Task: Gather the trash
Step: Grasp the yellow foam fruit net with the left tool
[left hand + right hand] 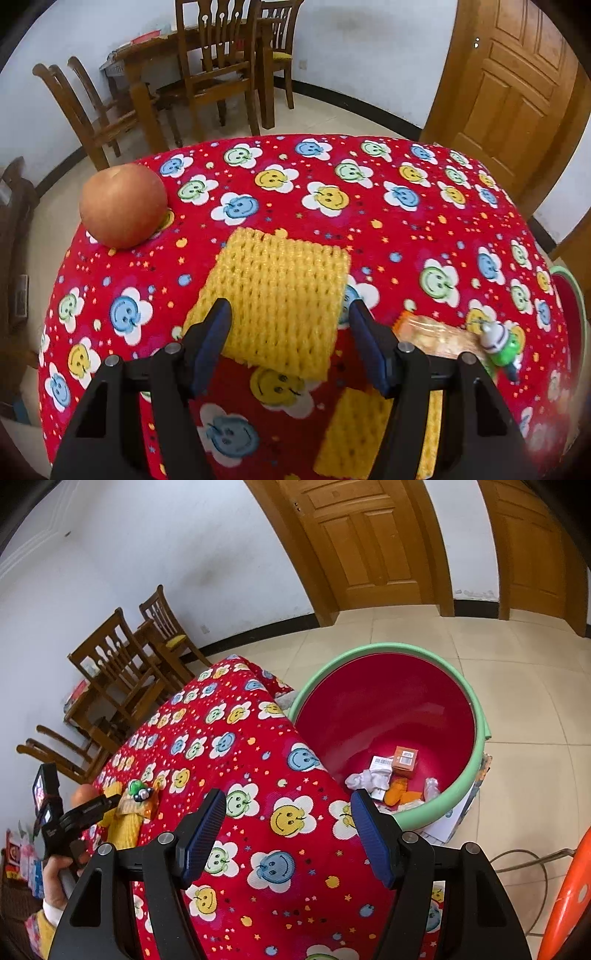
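Hovering over the red smiley-flower tablecloth [388, 221], we have the left gripper [290, 325] tilted down at the nearer yellow foam fruit net [277, 295], its jaws spread with nothing pinched; the net lies flat on the cloth and shows in the gap between the blue pads [212, 343], which do not seem to touch it yet. A second yellow foam net [351, 435] lies closer in, partly hidden under the right finger. Just beside it to the right sit a crinkled clear wrapper with an orange end [432, 336] and a small green and white toy [498, 343]. An apple [123, 205] rests near the far left edge of the table.

Our right gripper [288, 827] is likewise spread and empty, hanging above the table corner next to the red basin with a green rim [476, 716] on the floor, where boxes and scraps [391, 779] already lie.

We judge the next move to be closing on the near net. It is soft and lies flat, so the pads may slide over it or pinch a fold of tablecloth along with it, dragging the cloth and setting the apple rolling off the edge. A shallow grip on one edge could let the net slip out on the way to the basin. Reaching wide on the right might also nudge the toy or the wrapper off the table.
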